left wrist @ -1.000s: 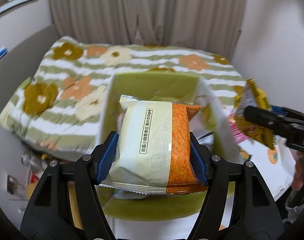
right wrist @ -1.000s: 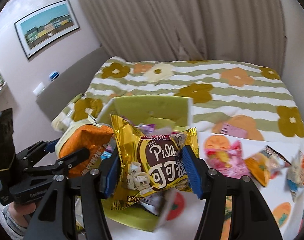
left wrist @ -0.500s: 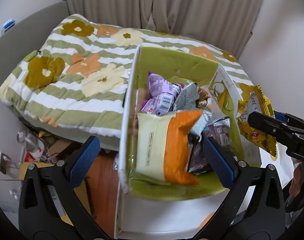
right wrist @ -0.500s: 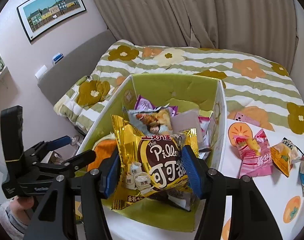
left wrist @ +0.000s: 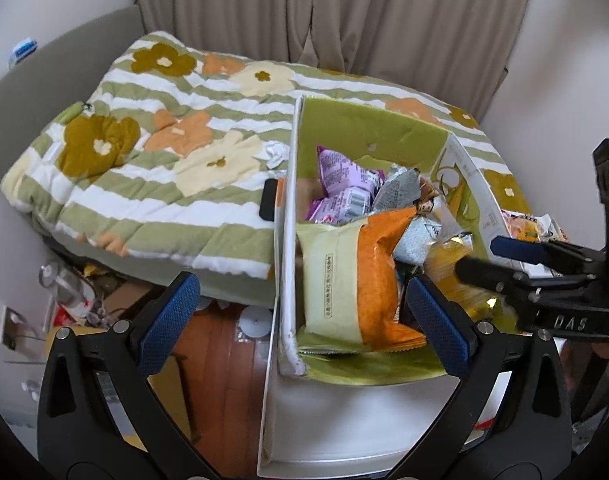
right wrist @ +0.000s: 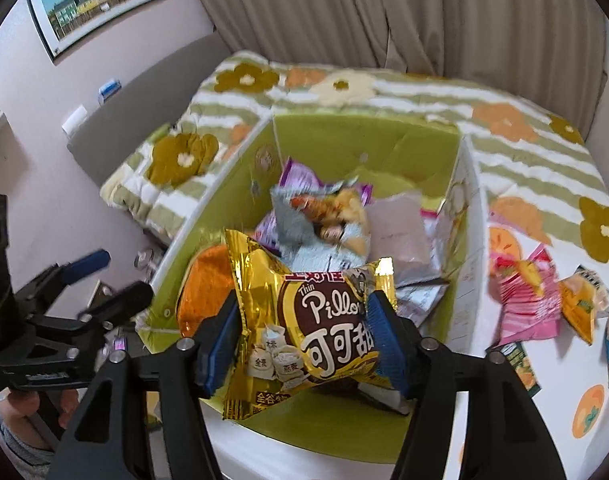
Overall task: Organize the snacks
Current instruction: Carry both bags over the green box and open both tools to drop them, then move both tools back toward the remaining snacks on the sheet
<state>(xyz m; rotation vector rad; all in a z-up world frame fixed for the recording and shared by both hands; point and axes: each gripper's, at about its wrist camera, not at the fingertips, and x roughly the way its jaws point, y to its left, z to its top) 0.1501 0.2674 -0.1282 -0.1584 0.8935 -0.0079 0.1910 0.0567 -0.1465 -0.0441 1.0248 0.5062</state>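
Observation:
A green-lined box (left wrist: 368,136) (right wrist: 368,148) holds several snack packets. The cream and orange packet (left wrist: 356,276) lies at the box's near left corner; its orange end shows in the right wrist view (right wrist: 202,280). My left gripper (left wrist: 304,320) is open and empty, drawn back above that packet. My right gripper (right wrist: 304,336) is shut on a gold "Thin Pillow" packet (right wrist: 304,320) and holds it low over the near end of the box, seen from the left wrist as well (left wrist: 480,264).
A flowered quilt (left wrist: 164,152) covers the bed behind and left of the box. Loose snack packets (right wrist: 528,300) lie on the white orange-print tabletop (right wrist: 544,420) to the right. A dark phone (left wrist: 269,199) lies by the box's left wall. Clutter lies on the floor (left wrist: 220,352) at left.
My left gripper opened, dropped the cream and orange packet into the box and drew back. My right gripper moved the gold packet forward and down over the box.

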